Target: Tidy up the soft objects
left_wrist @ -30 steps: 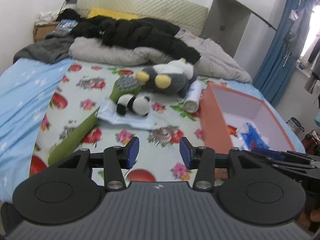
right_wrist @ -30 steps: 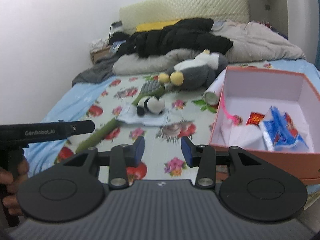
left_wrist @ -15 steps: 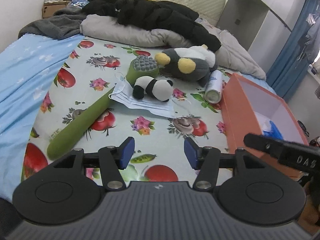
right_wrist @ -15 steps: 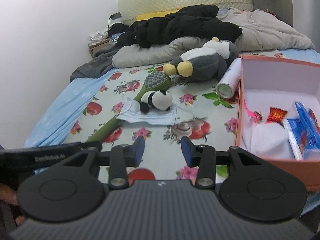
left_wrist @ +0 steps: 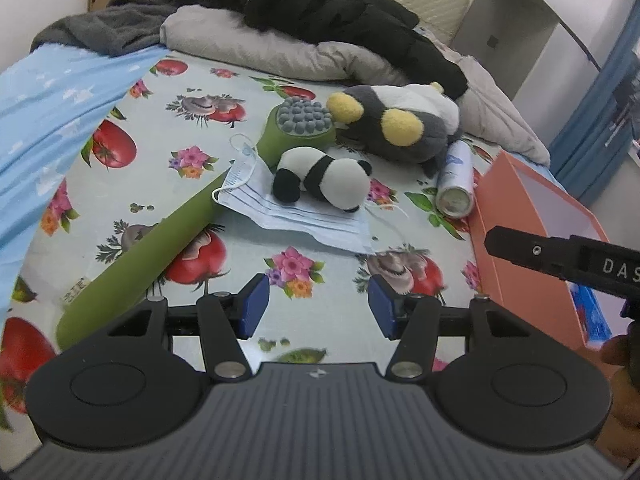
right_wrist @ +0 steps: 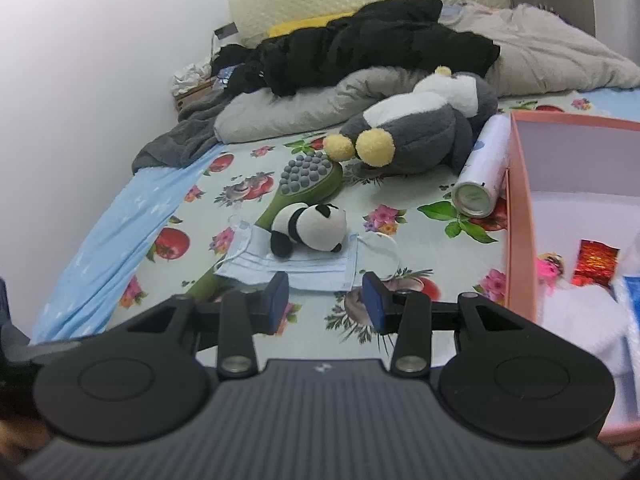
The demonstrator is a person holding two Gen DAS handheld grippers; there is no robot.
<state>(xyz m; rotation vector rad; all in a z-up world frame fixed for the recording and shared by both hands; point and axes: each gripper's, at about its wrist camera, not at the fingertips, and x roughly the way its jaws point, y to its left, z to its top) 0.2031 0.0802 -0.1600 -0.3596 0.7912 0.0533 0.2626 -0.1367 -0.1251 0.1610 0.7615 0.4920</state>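
A small panda plush (left_wrist: 324,180) (right_wrist: 308,226) lies on a pale blue face mask (left_wrist: 296,212) (right_wrist: 288,266) on the flowered sheet. Behind it rests a grey and white penguin plush (left_wrist: 400,124) (right_wrist: 424,128) with yellow feet. A long green massage brush (left_wrist: 180,232) (right_wrist: 308,180) runs under the mask. My left gripper (left_wrist: 318,306) hovers open, short of the mask, nothing between its blue pads. My right gripper (right_wrist: 325,300) hangs just in front of the mask's near edge; its jaws are opening and hold nothing. The right gripper's side (left_wrist: 560,258) shows in the left wrist view.
An orange box (left_wrist: 520,240) (right_wrist: 520,216) stands at the right, holding blue packets, a white cloth and small wrappers. A white spray can (left_wrist: 454,184) (right_wrist: 482,168) lies against it. Grey duvet and black coat (left_wrist: 320,12) pile at the bed's head. A blue sheet (left_wrist: 52,112) covers the left.
Both grippers have come forward and down toward the panda and mask, which now look larger. Both pairs of jaws stand wider apart than a second ago.
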